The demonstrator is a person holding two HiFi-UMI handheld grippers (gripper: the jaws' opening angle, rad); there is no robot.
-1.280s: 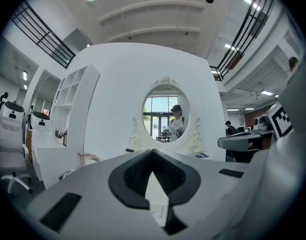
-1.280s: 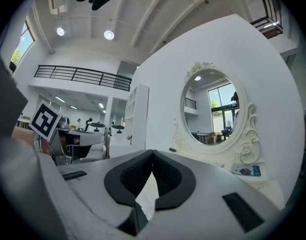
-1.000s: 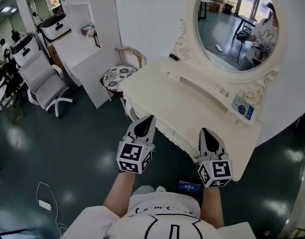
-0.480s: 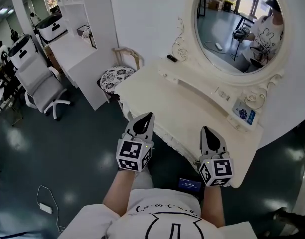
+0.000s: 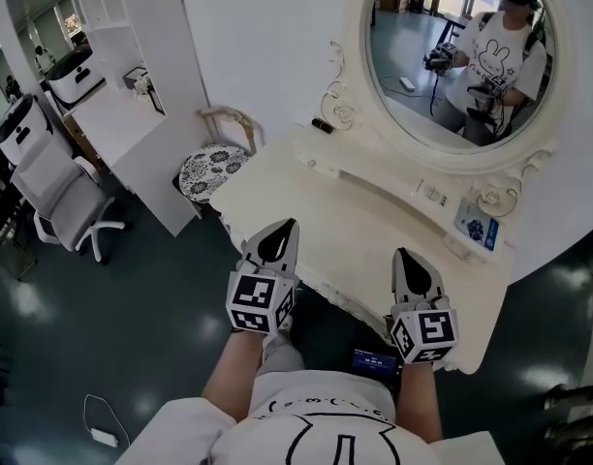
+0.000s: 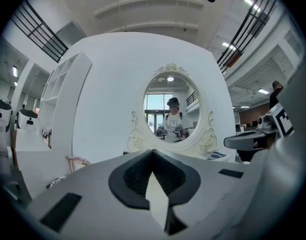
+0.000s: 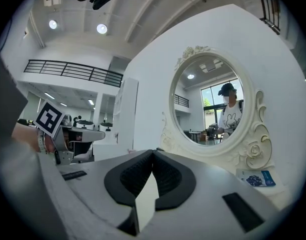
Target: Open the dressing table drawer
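The cream dressing table [image 5: 345, 211] with its oval mirror [image 5: 452, 56] stands straight ahead. Its scalloped front edge [image 5: 347, 298] runs between my two grippers, and the drawer front below it is hidden in the head view. My left gripper [image 5: 285, 229] is shut and empty, its tips over the table's front left edge. My right gripper [image 5: 403, 256] is also shut and empty, over the front right edge. In the left gripper view the left gripper's [image 6: 153, 151] pads meet at the tip, facing the mirror. The right gripper view shows the right gripper [image 7: 153, 153] the same way.
A chair with a patterned seat [image 5: 207, 168] stands left of the table, beside a white shelf unit [image 5: 122, 105] and an office chair [image 5: 64, 201]. A blue card [image 5: 476, 229] and a small dark object [image 5: 322, 125] lie on the tabletop. A dark device [image 5: 374, 363] lies on the floor by my feet.
Both grippers and the head camera have come closer to the table, so their tips now overlap its front edge. The person's reflection has come fully into the mirror. Both grippers stayed shut.
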